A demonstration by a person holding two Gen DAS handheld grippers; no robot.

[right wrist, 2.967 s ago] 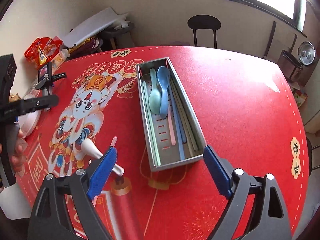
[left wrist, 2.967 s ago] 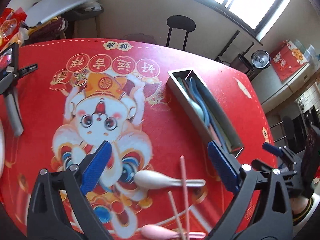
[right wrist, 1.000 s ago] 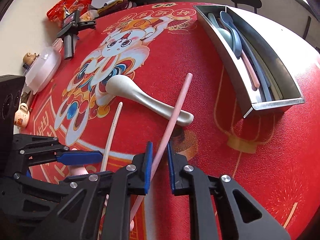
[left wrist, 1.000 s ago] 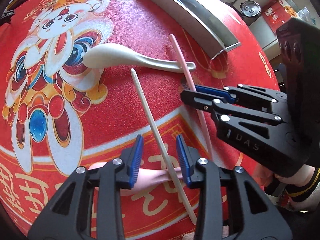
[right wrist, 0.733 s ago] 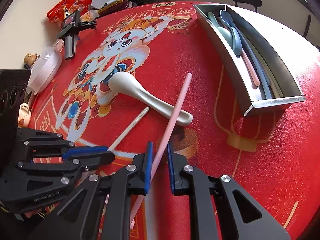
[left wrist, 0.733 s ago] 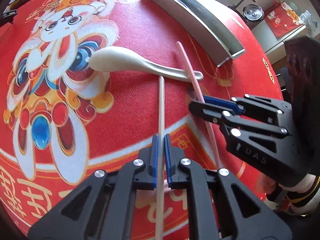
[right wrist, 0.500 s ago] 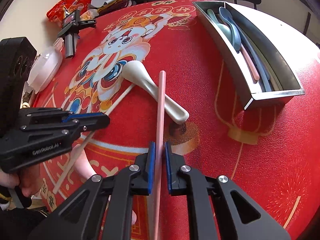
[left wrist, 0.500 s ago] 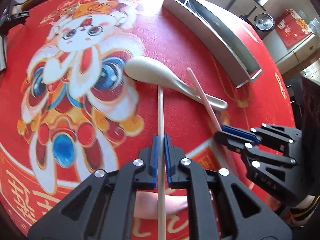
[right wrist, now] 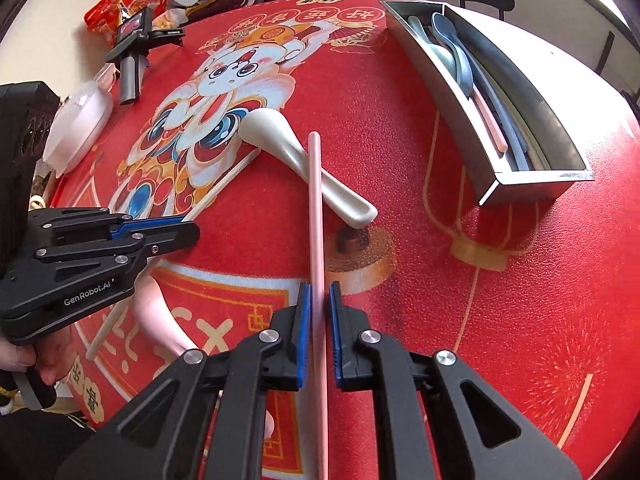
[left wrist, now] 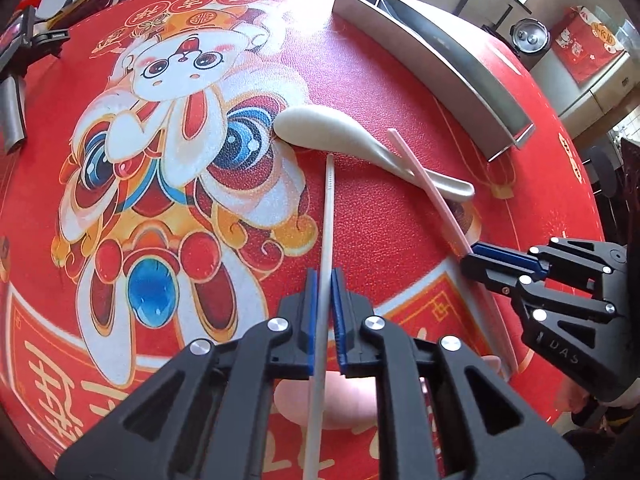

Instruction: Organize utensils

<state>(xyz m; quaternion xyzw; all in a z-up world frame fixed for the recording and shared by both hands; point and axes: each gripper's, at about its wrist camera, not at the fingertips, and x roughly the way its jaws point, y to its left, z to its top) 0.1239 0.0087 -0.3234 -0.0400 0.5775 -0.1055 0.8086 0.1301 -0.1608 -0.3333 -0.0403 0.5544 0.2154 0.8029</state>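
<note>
Tray [right wrist: 532, 176] already holds several spoons and sticks; left gripper [left wrist: 325, 312] clamps a white chopstick [left wrist: 326, 216], right gripper [right wrist: 317, 320] a pink chopstick [right wrist: 315, 200], both low over the cloth; white spoon [right wrist: 280, 136] and pink spoon [right wrist: 160, 320] remain out.

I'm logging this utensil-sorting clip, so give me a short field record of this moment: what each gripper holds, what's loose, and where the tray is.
left gripper: shut on white chopstick
right gripper: shut on pink chopstick
loose on table: white spoon, pink spoon
metal tray: far right of the red mat, spoons and chopsticks inside
</note>
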